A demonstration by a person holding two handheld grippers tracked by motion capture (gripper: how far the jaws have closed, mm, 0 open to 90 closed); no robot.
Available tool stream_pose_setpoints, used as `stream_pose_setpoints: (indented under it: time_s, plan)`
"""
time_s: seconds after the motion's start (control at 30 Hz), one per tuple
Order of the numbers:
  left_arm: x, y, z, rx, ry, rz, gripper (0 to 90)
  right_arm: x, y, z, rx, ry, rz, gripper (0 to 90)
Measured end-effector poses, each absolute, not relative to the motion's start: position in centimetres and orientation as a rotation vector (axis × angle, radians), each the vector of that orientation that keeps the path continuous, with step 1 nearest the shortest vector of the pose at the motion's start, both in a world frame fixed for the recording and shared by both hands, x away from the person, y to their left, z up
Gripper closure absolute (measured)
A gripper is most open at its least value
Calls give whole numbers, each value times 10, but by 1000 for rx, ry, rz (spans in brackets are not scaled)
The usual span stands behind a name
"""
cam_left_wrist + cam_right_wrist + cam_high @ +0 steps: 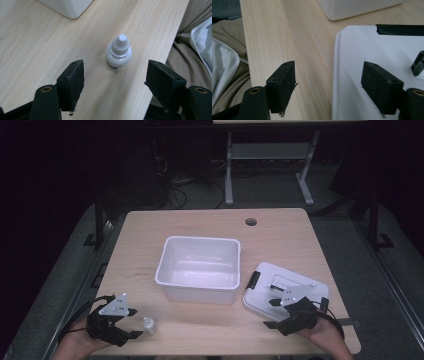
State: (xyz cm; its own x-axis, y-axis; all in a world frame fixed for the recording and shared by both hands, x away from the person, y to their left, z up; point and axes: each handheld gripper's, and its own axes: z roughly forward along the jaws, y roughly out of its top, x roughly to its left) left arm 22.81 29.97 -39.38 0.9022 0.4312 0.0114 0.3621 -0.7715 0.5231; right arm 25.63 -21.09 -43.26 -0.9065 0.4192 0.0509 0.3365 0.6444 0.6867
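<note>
We judge the work to be at its very start: nothing is packed yet. The small white dropper bottle (149, 325) stands upright on the table (150, 230) near the front edge, just beside our left tongs (131, 322), and apart from the open white bin (198, 265), which sits empty in the middle of the table. The bin's white lid (285, 287), with its black latches, lies flat to the right of the bin.

What is left, as we read it, is the whole job: grasp the bottle, carry it into the bin, and probably fit the lid afterwards.

In the left gripper view, our left tongs stand wide open, holding nothing, with the bottle (118, 53) just ahead of the gap between the two pads and touching neither. Our left hand rests low at the near left corner of the table, aimed toward the bottle.

Our right tongs (272, 315) are also wide open and empty, hovering over the near edge of the lid (374, 57), one pad above bare wood and the other above the lid, our right hand coming in from the near right corner.
</note>
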Motion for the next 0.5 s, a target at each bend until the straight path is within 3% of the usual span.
stream_pose_setpoints:
  time_s: [0.5]
  plan:
    - [236,281,-395,2605,523,170,342,253,-214,-431,631,2740,1102,274]
